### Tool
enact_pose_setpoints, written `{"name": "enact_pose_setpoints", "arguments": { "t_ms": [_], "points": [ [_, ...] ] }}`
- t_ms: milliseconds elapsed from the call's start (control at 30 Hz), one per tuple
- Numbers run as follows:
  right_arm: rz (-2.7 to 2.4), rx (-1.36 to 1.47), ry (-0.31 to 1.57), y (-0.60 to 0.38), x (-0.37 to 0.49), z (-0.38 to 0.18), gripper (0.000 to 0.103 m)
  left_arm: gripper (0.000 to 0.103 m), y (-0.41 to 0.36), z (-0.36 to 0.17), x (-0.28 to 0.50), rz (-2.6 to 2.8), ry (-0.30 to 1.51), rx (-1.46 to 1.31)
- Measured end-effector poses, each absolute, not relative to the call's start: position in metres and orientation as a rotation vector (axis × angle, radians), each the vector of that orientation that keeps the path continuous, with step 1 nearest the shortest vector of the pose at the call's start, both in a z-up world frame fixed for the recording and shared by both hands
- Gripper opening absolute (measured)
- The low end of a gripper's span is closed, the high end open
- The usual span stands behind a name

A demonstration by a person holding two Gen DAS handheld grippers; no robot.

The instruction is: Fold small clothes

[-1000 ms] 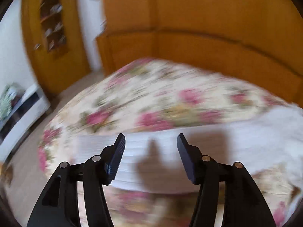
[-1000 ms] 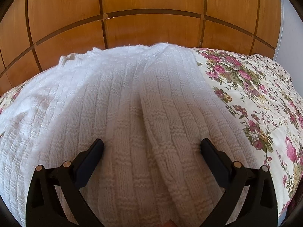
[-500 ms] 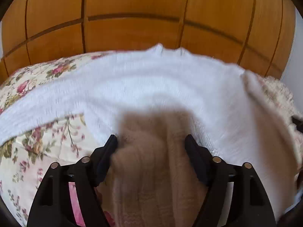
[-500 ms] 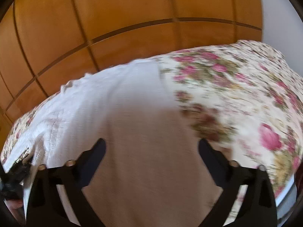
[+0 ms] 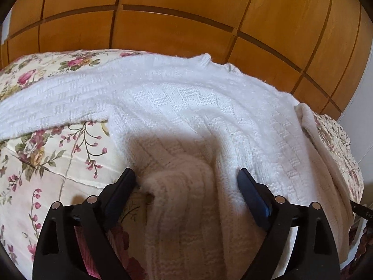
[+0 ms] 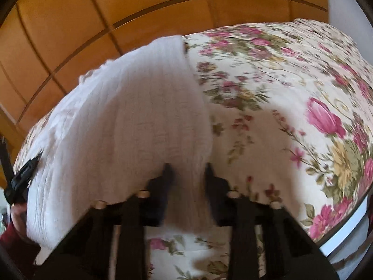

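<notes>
Left wrist view shows a white knitted sweater (image 5: 198,107) spread flat on a bed covered by a floral bedspread (image 5: 46,163). Its neckline lies at the far edge, toward a wall of wooden panels (image 5: 186,11), and one sleeve (image 5: 53,107) stretches out to the left across the flowers. The near part of the sweater lies in shadow and bunches into a soft ridge. The left gripper (image 5: 186,182) hangs over that ridge with its jaws wide and opening; the knit lies between the fingers, but the pads do not press on it. A second pale layer of fabric (image 5: 326,154) lies along the sweater's right edge, and whether it is part of the same garment cannot be told.

Right wrist view is blurred. Here the sweater (image 6: 130,121) fills the left half, with the bedspread (image 6: 291,93) bare to the right. The right gripper (image 6: 186,170) is closing on the sweater's near right edge, with a fold of the knit pinched between its two fingers. At the far left, the dark tip of the left gripper (image 6: 23,177) sits at the garment's other side, with a hand (image 6: 17,214) and a dark red sleeve (image 6: 11,240) just below it.
</notes>
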State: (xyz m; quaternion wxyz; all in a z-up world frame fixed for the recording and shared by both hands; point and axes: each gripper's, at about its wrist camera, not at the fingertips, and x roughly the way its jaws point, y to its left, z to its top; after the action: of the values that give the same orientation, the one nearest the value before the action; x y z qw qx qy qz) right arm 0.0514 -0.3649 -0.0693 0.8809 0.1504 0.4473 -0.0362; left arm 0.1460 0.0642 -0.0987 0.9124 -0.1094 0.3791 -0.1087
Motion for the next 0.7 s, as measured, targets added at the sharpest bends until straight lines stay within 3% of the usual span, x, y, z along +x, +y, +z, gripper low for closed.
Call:
{"name": "enact_pose_setpoints", "arguments": {
  "t_ms": [33, 267, 700],
  "points": [
    [-0.074, 0.279, 0.938, -0.363, 0.054, -0.067, 0.008, 0.089, 0.065, -0.099, 0.146, -0.226, 0.78, -0.23],
    [-0.181, 0.079, 0.911, -0.387, 0.068, -0.047, 0.007, 0.09, 0.067, -0.1, 0.146, -0.238, 0.777, -0.248],
    [-0.589, -0.207, 0.891, -0.53, 0.155, -0.033, 0.007, 0.094, 0.068, -0.103, 0.149, -0.261, 0.78, -0.268]
  ]
}}
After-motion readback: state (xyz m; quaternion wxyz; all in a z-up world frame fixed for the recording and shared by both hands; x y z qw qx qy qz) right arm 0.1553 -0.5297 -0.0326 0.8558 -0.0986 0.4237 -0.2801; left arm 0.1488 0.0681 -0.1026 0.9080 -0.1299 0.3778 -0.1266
